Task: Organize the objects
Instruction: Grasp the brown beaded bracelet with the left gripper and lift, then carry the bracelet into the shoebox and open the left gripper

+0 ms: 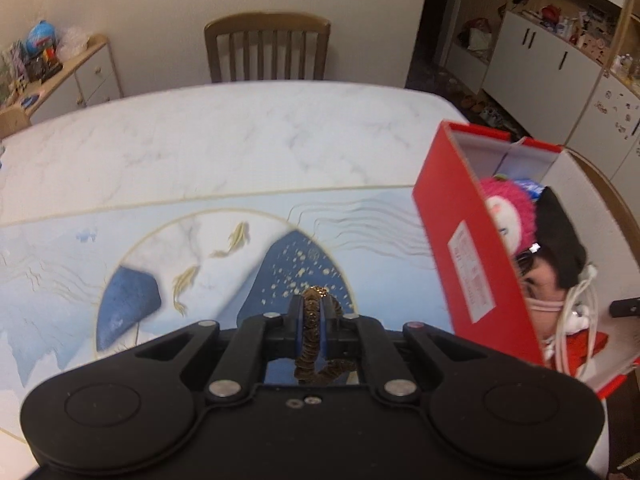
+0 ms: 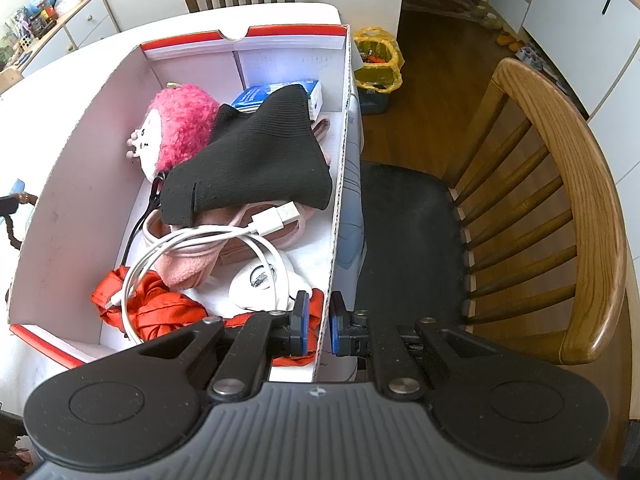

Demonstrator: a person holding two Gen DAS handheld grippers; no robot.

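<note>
Box (image 2: 340,184), wall pinched by right gripper (image 2: 319,322), holds plush (image 2: 180,128), cable (image 2: 224,240); left gripper (image 1: 314,322) clamps scrunchie (image 1: 311,344).

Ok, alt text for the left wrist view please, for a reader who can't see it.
The left hand-held gripper is shut on a brown-gold scrunchie above a table with a blue fish-pattern mat. At right stands an open red box holding a pink plush toy, black cloth and a white cable.

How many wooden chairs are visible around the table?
2. One chair stands at the far side of the table. The second chair, with a dark seat, is beside the red box. Others may be out of view.
</note>
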